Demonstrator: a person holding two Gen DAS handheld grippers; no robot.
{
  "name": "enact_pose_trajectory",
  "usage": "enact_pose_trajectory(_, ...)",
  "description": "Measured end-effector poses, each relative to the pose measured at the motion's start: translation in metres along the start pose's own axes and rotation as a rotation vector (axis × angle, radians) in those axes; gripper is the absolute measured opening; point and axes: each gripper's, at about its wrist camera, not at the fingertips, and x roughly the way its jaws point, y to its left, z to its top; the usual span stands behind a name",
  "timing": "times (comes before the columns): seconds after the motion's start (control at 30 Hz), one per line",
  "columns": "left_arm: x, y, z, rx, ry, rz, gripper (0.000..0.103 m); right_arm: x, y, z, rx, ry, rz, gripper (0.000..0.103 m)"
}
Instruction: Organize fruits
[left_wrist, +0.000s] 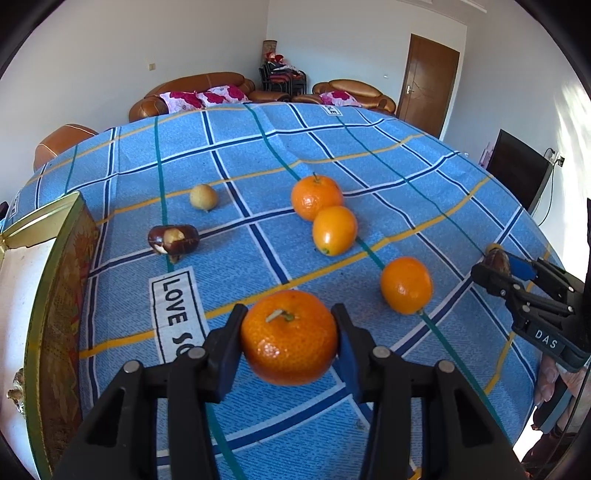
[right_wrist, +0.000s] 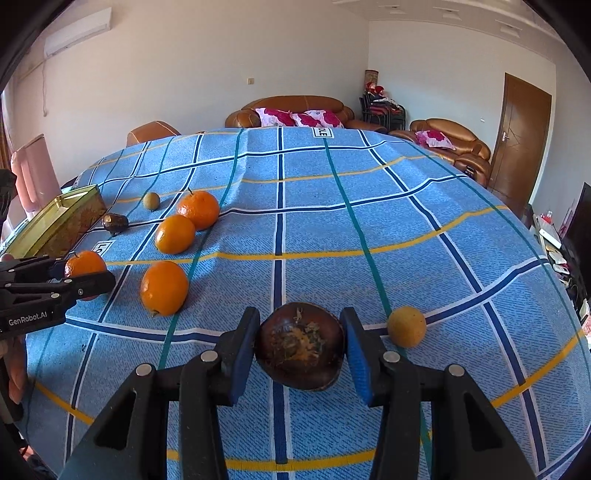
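On checked woven cloth (left_wrist: 258, 155) | left gripper (left_wrist: 290, 338) clamps dimpled mandarin (left_wrist: 290, 338) | right gripper (right_wrist: 300, 347) clamps round brown fruit (right_wrist: 300, 347)

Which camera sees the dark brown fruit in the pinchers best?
The right wrist view. There the dark brown fruit fills the middle, squeezed by the right gripper, its dried top showing. The left wrist view shows it only small, at the right edge, mostly hidden by the fingers.
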Motion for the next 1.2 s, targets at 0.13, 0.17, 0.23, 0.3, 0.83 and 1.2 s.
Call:
enact_pose_trajectory(0.13,-0.005,0.001,0.000,-0.004,-0.028,0.010,0.048,-0.005,0.001,-0.001,-0.010,-0.032,0.010,0.047)
enact_pose_trajectory(0.17,-0.007,0.001,0.000,-0.004,-0.035,0.012,0.048,-0.007,0.002,-0.001,-0.012,-0.040,0.013,0.047)
enact_pose_trajectory(0.23,-0.010,0.001,0.000,-0.005,-0.052,0.017,0.048,-0.009,0.002,-0.002,-0.015,-0.055,0.014,0.047)
enact_pose_trajectory(0.3,-0.013,0.001,0.000,-0.005,-0.073,0.023,0.048,-0.012,0.004,-0.002,-0.023,-0.074,0.020,0.047)
enact_pose_trajectory(0.83,-0.035,-0.002,-0.003,0.006,-0.193,0.066,0.048,-0.024,0.005,-0.006,-0.039,-0.160,0.044,0.047)
enact_pose_trajectory(1.2,-0.050,-0.004,-0.007,0.008,-0.276,0.091,0.048,-0.033,0.007,-0.010,-0.059,-0.224,0.055,0.047)
